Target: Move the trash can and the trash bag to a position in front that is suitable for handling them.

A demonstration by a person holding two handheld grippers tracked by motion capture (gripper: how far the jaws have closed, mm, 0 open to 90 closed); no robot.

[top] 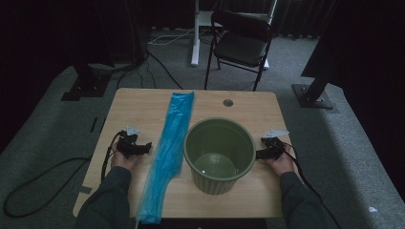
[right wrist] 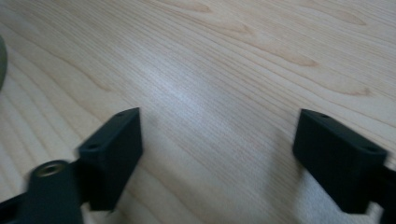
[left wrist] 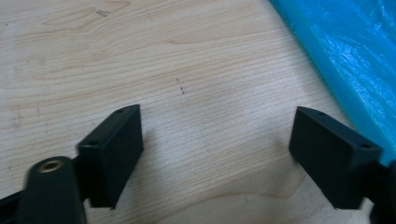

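1. high view: on the table (top: 129,102) a green pot (top: 218,155) stands upright just right of a long blue bag (top: 169,148) lying flat. the left gripper (top: 143,149) rests near the bag's left edge, the right gripper (top: 260,153) just beside the pot's right wall. no writing is readable.
2. left gripper view: jaws wide apart over bare wood, holding nothing; the bag (left wrist: 345,60) lies at the right.
3. right gripper view: jaws wide apart, empty, over plain wood; a sliver of the pot (right wrist: 2,60) shows at the left edge.

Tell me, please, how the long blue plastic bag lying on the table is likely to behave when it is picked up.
The blue plastic bag looks thin, glossy and crinkled, so it will probably droop limply and feel light. Its sheen suggests it may slip. Its near end overhangs the table edge, so it may slide off if pushed.
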